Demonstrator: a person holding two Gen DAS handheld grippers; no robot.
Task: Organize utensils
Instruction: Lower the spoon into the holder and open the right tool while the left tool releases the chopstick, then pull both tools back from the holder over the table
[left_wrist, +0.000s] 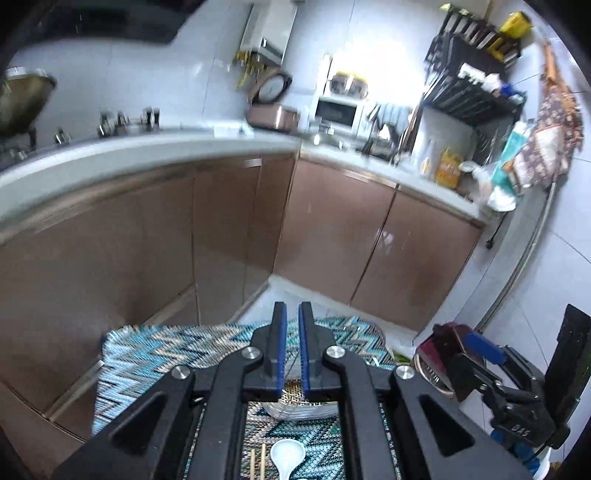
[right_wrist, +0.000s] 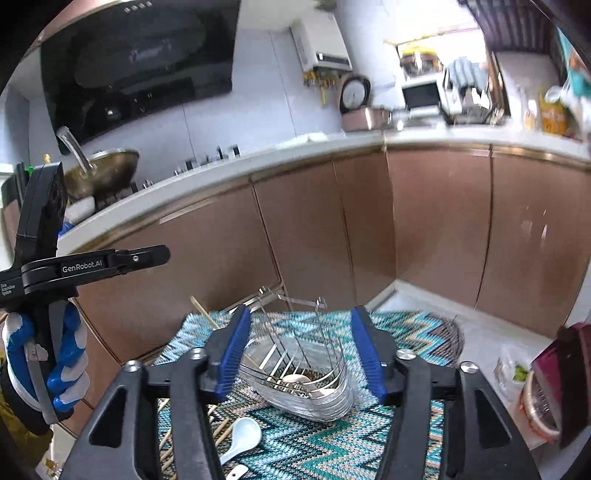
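reads "genrobot.ai" in white along the black side of the left gripper (right_wrist: 149, 254), seen from the right wrist view. small white lettering farther back on the same body, too blurred to read.

A woven mat with a zigzag pattern (right_wrist: 402, 328) shows teal, turquoise, cream and black. The glossy ceramic soup spoon (right_wrist: 242, 435) is white; the wire utensil rack (right_wrist: 306, 365) silver (with blue-padded black gripper fingers (right_wrist: 234, 354) flanking it). Cabinet doors (left_wrist: 147, 236) are coppery brown.
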